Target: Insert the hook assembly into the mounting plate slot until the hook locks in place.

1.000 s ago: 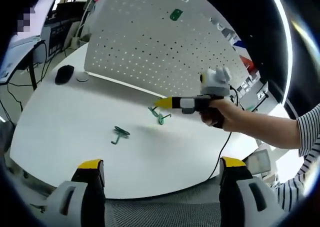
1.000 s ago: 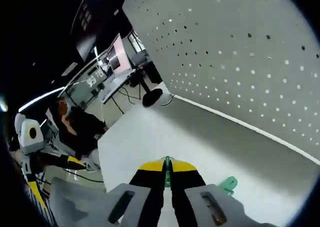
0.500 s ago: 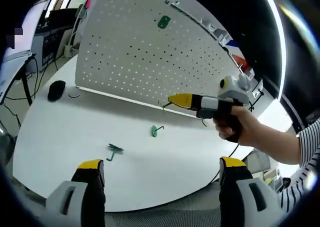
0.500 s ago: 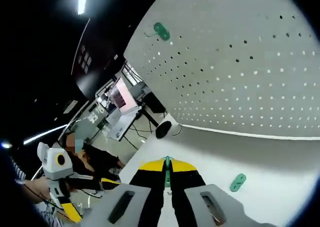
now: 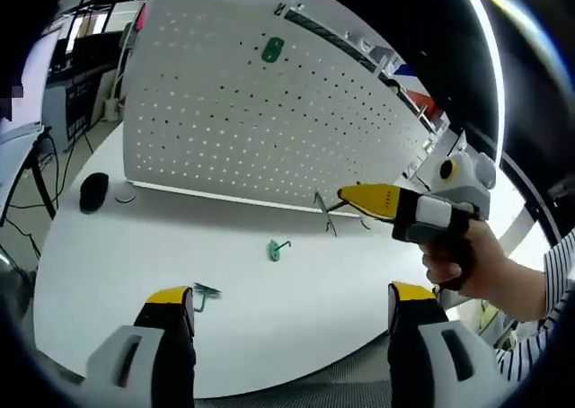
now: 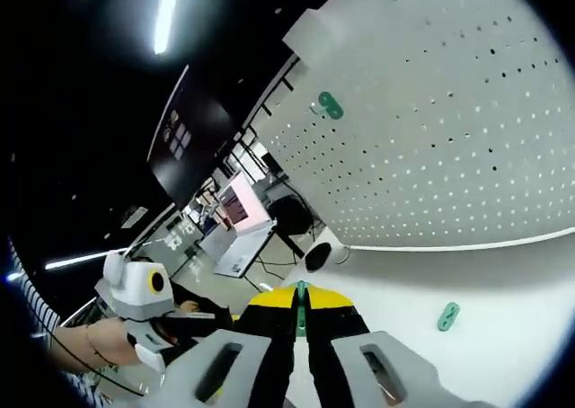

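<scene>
Stage: hook lifted, not yet inserted.

Left gripper [image 5: 283, 305]: jaws apart, empty, low over white table [image 5: 117, 273].

Right gripper [image 5: 347, 196]: jaws together, clamped on green hook [image 6: 301, 293], carried clear of the table.

Table: two loose green hooks [image 5: 275, 250].

Pegboard [image 5: 234, 120]: upright behind; one green hook mounted high [image 5: 270, 50].

Right gripper view adds: the held hook's edge pinched between the tips.

Your right gripper [image 6: 301, 293] hides most of its green hook [image 6: 301, 287]; only a sliver shows between the jaws
</scene>
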A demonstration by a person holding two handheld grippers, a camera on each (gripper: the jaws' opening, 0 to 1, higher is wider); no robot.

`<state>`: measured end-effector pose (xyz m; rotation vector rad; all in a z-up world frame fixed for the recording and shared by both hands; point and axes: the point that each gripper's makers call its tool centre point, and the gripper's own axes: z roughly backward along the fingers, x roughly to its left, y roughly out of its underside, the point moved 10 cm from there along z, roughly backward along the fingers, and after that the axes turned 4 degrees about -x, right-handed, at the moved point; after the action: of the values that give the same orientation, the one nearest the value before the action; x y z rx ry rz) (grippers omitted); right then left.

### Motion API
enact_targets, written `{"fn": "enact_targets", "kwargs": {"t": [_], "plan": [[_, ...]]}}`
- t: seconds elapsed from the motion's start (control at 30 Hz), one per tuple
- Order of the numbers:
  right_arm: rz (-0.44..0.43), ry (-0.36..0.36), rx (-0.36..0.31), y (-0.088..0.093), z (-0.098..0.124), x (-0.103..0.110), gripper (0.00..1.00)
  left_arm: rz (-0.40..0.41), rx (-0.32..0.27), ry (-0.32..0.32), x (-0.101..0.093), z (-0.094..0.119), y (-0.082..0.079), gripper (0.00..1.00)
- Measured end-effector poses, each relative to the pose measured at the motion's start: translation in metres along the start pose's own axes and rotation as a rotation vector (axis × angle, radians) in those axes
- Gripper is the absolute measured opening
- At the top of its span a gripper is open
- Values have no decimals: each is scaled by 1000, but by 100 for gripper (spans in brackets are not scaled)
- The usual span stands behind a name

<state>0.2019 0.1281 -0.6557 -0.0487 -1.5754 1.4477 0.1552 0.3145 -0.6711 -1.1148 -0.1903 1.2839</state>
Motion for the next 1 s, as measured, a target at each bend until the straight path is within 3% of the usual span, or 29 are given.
{"fn": "enact_targets", "kwargs": {"t": [0.23, 0.47, 0.6, 0.87, 1.0], "plan": [[8, -3, -28, 11, 13, 15, 0, -13, -9, 20, -9, -5, -6, 85], [10, 6, -69, 17, 24, 19, 0, -24, -18, 53, -16, -9, -13, 73], [14, 9, -90, 18, 29, 20, 0, -19, -10, 83, -22, -11, -13, 59], [10, 10, -128, 16, 34, 22, 0, 4, -12, 115, -29, -14, -13, 50], [22, 3, -140, 16, 33, 25, 0, -6, -24, 117, -32, -14, -16, 51]]}}
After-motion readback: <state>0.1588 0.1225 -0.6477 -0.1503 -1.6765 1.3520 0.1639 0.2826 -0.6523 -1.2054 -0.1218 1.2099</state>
